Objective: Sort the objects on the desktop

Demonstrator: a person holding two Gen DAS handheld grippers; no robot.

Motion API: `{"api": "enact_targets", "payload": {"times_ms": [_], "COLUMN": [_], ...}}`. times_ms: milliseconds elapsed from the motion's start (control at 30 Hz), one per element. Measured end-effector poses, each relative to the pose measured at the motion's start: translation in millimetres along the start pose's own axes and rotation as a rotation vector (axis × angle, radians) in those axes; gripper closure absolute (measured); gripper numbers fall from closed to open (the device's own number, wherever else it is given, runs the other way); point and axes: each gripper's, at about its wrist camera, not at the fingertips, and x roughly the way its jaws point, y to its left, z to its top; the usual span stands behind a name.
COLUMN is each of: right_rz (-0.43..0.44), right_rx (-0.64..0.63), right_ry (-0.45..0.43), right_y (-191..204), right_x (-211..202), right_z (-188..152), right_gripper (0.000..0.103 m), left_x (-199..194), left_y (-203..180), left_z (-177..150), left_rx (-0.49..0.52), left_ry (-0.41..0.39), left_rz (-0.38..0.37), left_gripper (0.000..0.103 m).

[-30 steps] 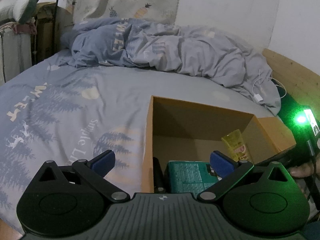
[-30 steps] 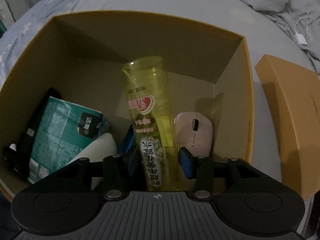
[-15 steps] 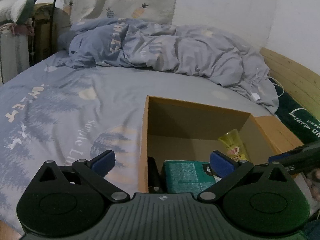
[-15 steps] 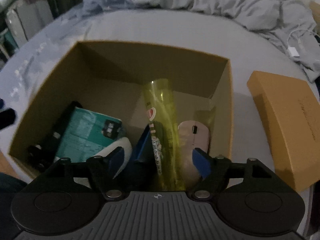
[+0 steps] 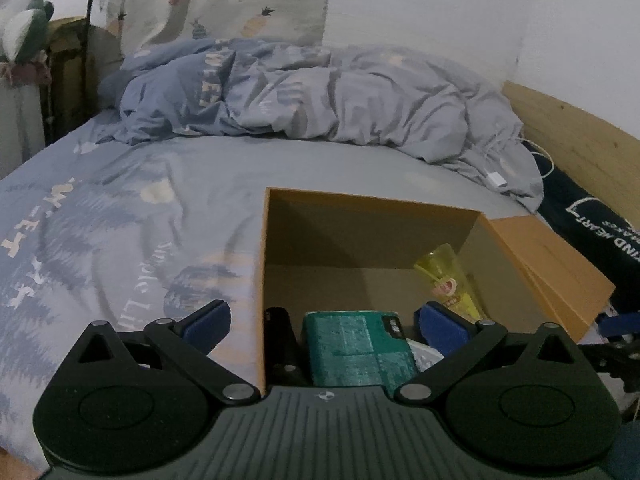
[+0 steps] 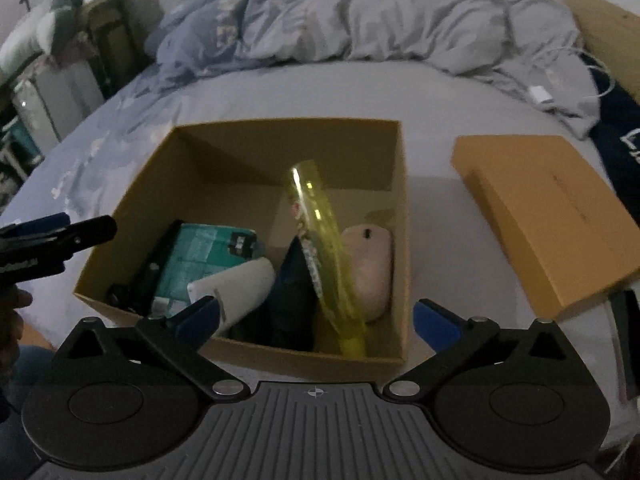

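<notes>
While the right gripper [image 6: 316,322] is hanging above the near edge of the cardboard box [image 6: 402,216], its jaws have just been opening and are standing wide apart with nothing between them. Inside the box, a yellow bottle [image 6: 320,240] is leaning tilted beside a pink mouse [image 6: 370,264], a teal packet [image 6: 192,260] and a white object [image 6: 240,288]. Its lid [image 6: 548,216] is lying beside it on the bed [image 6: 440,92]. Left gripper [image 5: 324,322] is hovering with jaws apart and empty.
</notes>
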Motion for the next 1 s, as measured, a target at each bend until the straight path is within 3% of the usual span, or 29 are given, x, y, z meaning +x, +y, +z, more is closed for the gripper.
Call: {"api": "enact_targets", "payload": {"times_ms": [333,467,733,1000], "right_rz": [-0.138,-0.136,-0.229,-0.186], "right_rx": [0.059,0.090,0.079,0.037], "right_ry": [-0.089,-0.142,-0.082,-0.101], "right_y": [-12.0,-18.3,-9.0,7.9], "right_x": [-16.5,-21.1,-25.4,-30.6], "right_z": [-35.8,-51.9,-57.7,-74.1], "right_gripper": [0.000,0.000,0.000,0.000], "left_x": [-2.1,-6.1,-13.8,-19.8], "left_y": [-25.0,-32.4,-48.5,-60.7], "left_z": [-10.3,-12.9,-20.3,-26.3], "left_rx": [0.071,0.071,0.142,0.204], "left_ry": [0.019,0.017,0.010,-0.019], "left_rz": [-0.012,-0.025,-0.020,0.000], "left_gripper": [0.000,0.000,0.000,0.000]}}
